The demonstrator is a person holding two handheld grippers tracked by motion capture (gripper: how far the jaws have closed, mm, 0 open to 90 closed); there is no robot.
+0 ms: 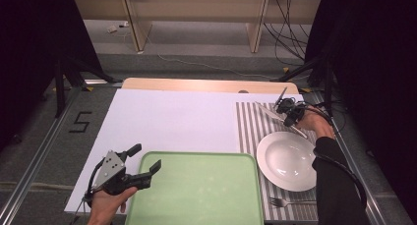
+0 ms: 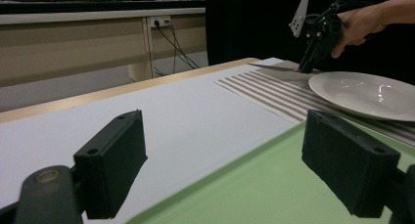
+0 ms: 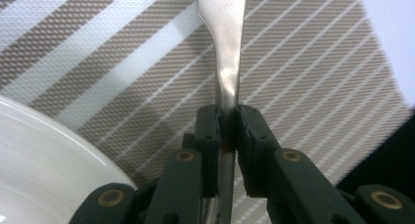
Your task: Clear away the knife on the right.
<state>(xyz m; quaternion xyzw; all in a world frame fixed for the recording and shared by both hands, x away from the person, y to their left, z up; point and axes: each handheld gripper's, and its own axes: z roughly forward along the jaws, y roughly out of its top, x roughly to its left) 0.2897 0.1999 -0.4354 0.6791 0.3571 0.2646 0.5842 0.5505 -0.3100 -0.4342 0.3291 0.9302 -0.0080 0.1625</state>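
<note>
A silver table knife lies along the striped placemat, and my right gripper is shut on it where the blade meets the handle. From above, that right gripper sits at the placemat's far right, just beyond the white plate, with the knife pointing far-left. My left gripper hangs open over the near-left corner of the green tray, nothing between its jaws. In the left gripper view the open left gripper faces the tray and the plate.
A fork lies on the placemat near the front edge, beside the plate. A white sheet covers most of the tabletop. Black stands and cables surround the table at the far left and right.
</note>
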